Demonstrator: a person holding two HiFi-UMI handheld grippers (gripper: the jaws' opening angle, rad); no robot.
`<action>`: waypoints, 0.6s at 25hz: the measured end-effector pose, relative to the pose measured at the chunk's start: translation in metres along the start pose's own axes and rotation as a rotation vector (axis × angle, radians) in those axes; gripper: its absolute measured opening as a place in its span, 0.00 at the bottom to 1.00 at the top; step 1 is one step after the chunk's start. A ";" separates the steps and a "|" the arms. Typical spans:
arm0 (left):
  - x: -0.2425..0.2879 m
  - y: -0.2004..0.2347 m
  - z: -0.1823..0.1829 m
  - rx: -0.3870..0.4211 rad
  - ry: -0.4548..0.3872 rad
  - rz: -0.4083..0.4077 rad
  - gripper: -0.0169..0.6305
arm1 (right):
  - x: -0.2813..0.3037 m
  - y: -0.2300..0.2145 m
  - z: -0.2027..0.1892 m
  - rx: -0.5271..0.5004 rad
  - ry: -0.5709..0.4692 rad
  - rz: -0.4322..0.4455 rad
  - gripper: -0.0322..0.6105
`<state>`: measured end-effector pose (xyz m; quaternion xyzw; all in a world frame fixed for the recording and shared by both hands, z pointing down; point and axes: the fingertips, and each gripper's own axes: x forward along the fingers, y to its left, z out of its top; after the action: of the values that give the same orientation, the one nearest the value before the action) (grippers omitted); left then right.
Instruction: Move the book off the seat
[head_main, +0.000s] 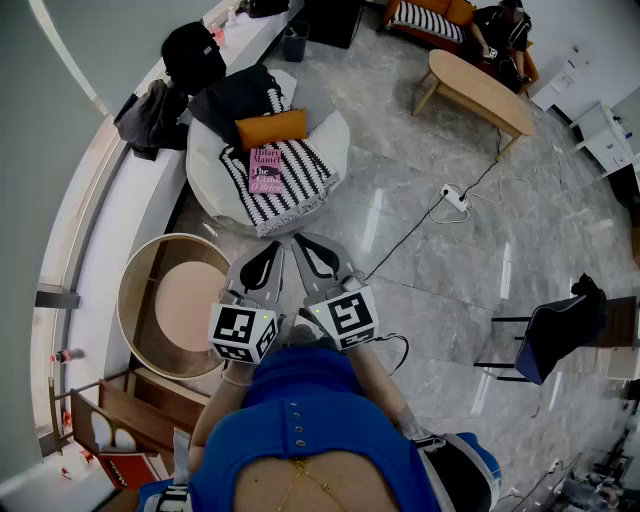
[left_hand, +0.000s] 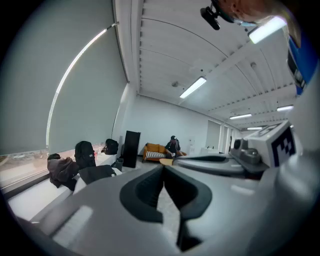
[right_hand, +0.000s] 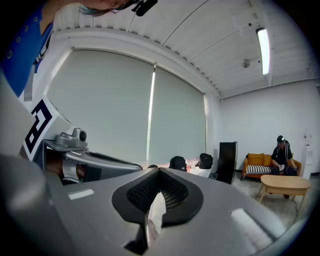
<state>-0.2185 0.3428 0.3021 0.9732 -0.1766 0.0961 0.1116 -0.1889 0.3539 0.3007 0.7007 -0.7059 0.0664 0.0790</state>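
Well, my left tongs and right tongs are pressed together, empty, lower centre; the book lies upper left on the striped cloth over the seat. I'd spread one pair, then pinch its near edge.

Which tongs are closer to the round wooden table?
Left. The left tongs hang just right of the round wooden table; the right tongs lie beyond them, farther off.
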 end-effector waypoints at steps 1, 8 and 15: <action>0.000 -0.001 0.000 -0.004 -0.001 -0.001 0.03 | -0.001 -0.001 0.002 0.008 -0.013 0.003 0.05; 0.008 0.002 0.006 -0.018 -0.016 0.004 0.03 | -0.006 -0.025 0.006 0.081 -0.060 0.024 0.05; 0.027 -0.005 0.002 -0.040 -0.012 0.018 0.03 | -0.010 -0.054 -0.007 0.077 -0.031 0.020 0.05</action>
<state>-0.1916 0.3379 0.3059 0.9697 -0.1877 0.0877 0.1291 -0.1344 0.3643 0.3044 0.6973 -0.7108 0.0835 0.0402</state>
